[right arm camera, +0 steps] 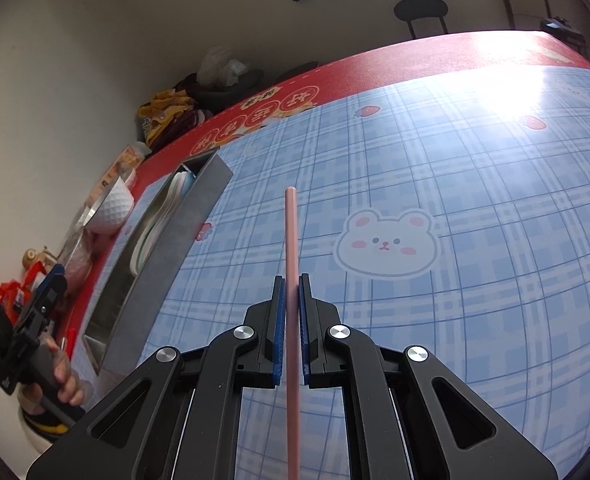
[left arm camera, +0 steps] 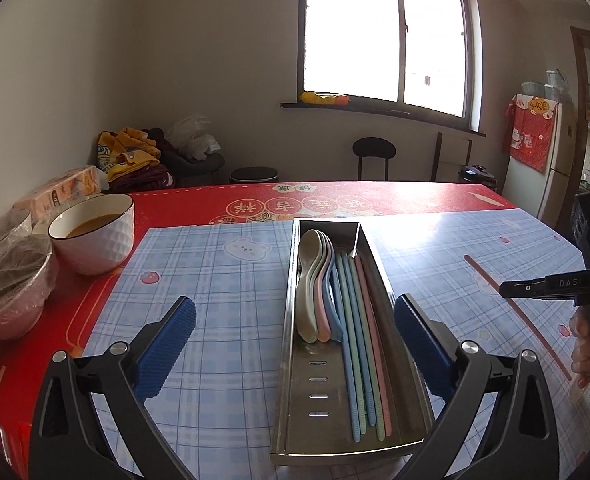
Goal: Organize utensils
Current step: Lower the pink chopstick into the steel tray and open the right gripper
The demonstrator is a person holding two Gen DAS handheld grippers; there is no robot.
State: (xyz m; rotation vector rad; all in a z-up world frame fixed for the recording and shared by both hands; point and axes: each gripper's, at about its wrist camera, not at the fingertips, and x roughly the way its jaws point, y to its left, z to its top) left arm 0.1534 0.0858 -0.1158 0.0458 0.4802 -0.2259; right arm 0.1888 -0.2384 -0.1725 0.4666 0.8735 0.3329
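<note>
- The right gripper (right arm camera: 291, 312) pinches a pink chopstick (right arm camera: 290, 240) between its blue pads (right arm camera: 279, 320), lengthwise, so the stick runs straight out ahead along the fingers. Gripped along its length on a thin round shaft, it could slide forward or roll in the pads; a slack squeeze would let it drop onto the mat (right arm camera: 435, 152).
- The left gripper (left arm camera: 295, 344) is spread wide, holding nothing, its pads (left arm camera: 167, 344) on either side of the near end of the steel tray (left arm camera: 295, 420). From there its right finger sits just beside the tray's right wall, so any drift could knock the tray askew and shift the target.
- The tray already holds stacked spoons (left arm camera: 315, 284) on the left and a row of chopsticks (left arm camera: 359, 340) on the right. The pink one, in the left view, lies out to the right of the tray (left arm camera: 491, 276), well apart from it.
- The free slot at the right wall looks narrow. A stick brought in tilted could catch the rim, or land across the others instead of beside them.
- The bowl (left arm camera: 95, 232) of liquid stands near the tray's left; a wide swing could tip it.
</note>
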